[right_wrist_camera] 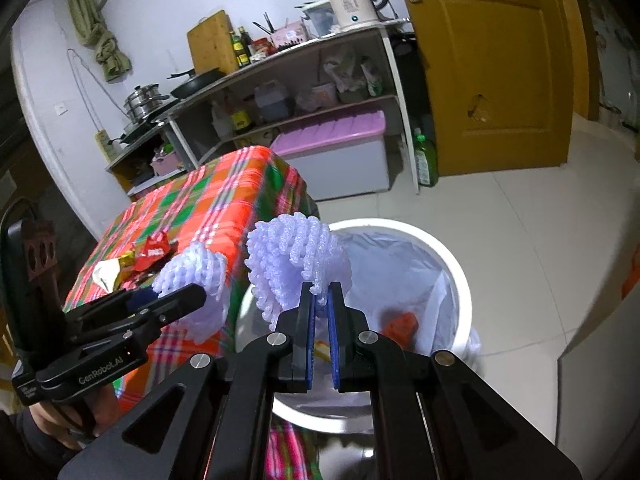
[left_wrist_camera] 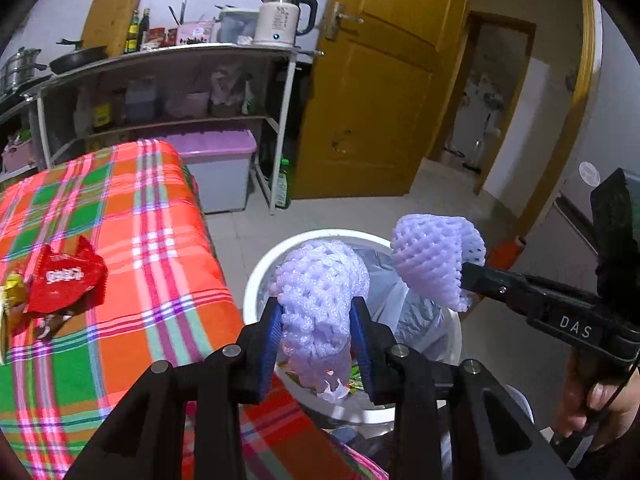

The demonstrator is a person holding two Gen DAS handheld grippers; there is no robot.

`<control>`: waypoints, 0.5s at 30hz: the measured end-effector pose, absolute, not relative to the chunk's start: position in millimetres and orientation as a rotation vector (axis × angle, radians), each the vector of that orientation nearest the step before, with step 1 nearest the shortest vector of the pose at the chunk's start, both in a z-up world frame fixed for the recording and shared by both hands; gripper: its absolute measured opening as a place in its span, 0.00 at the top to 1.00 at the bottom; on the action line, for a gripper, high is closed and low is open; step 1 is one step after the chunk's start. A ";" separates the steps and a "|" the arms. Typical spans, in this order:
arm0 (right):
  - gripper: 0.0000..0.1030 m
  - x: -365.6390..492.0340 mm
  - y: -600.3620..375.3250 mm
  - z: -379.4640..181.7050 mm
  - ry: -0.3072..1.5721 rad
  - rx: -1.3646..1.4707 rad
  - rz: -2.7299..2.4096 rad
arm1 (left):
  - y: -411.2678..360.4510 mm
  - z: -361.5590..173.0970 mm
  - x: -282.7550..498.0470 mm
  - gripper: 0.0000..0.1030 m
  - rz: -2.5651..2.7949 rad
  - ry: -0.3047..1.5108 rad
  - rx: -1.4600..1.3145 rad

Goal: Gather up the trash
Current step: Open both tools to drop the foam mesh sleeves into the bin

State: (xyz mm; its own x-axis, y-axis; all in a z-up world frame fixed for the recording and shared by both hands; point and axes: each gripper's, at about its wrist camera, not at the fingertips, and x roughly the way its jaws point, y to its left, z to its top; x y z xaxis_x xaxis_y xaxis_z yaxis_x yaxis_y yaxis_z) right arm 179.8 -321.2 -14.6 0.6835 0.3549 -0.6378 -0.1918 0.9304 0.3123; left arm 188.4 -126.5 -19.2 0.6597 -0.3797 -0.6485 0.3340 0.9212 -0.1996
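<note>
We handle two pale lilac foam fruit nets, soft open-mesh sleeves. The first foam net (left_wrist_camera: pixel 320 300) sits between the blue pads of the left gripper (left_wrist_camera: pixel 318 320), which is clenched on its bunched middle; the net bulges above the jaws and a ragged end hangs below them. The second foam net (right_wrist_camera: pixel 296 264) is pinched by one edge in the right gripper (right_wrist_camera: pixel 321 300), whose jaws are almost fully together on the thin mesh. Both nets hang over the mouth of the round white waste bin (right_wrist_camera: pixel 452 264), lined with a translucent plastic bag (right_wrist_camera: pixel 404 276).

We judge this material very light, springy and easily crushed, with no risk of breakage. It is not slippery, but the mesh can snag on the ribbed pads and cling after release. A grip across a bunched section holds more securely than one on a single edge.

An orange scrap (right_wrist_camera: pixel 402 326) already lies inside the bag. Beside the bin stands the table under a plaid orange, green and pink cloth (left_wrist_camera: pixel 132 240); a crumpled red foil wrapper (left_wrist_camera: pixel 66 280) and a yellow wrapper (left_wrist_camera: pixel 12 292) remain on it, uncollected.
</note>
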 end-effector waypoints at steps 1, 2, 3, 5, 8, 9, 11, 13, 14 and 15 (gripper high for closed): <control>0.94 181.2 -322.3 -15.8 0.764 0.230 0.307 | -128.3 -22.4 191.2 0.66 -0.406 0.759 -0.065; 0.94 183.2 -324.2 -19.0 0.775 0.233 0.302 | -129.8 -24.8 193.5 0.66 -0.408 0.767 -0.068; 0.94 185.2 -326.1 -22.4 0.785 0.235 0.297 | -130.8 -27.3 196.0 0.66 -0.410 0.775 -0.071; 0.94 187.9 -328.6 -27.8 0.804 0.240 0.289 | -132.5 -33.4 201.2 0.64 -0.411 0.794 -0.074; 0.94 191.0 -329.0 -36.6 0.836 0.242 0.279 | -133.6 -41.3 208.1 0.62 -0.408 0.820 -0.077; 0.94 192.6 -329.3 -39.1 0.845 0.242 0.275 | -134.2 -43.0 209.1 0.61 -0.408 0.827 -0.078; 0.90 196.7 -330.6 -44.8 0.862 0.249 0.272 | -134.8 -47.1 211.9 0.58 -0.412 0.843 -0.086; 0.81 197.9 -331.7 -49.7 0.873 0.252 0.270 | -135.8 -49.9 212.8 0.57 -0.412 0.853 -0.090; 0.72 198.6 -332.1 -50.9 0.876 0.254 0.270 | -135.9 -50.9 213.6 0.56 -0.414 0.857 -0.092; 0.68 199.3 -332.8 -52.0 0.877 0.256 0.270 | -136.3 -51.4 214.1 0.55 -0.417 0.859 -0.095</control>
State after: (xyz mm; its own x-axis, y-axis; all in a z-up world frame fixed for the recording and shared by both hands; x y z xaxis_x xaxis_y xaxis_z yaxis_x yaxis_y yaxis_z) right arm 199.3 -332.8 -52.0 0.6100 0.3351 -0.7181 -0.1272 0.9358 0.3287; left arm 214.1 -136.2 -51.4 0.5779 -0.3932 -0.7151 0.3179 0.9155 -0.2465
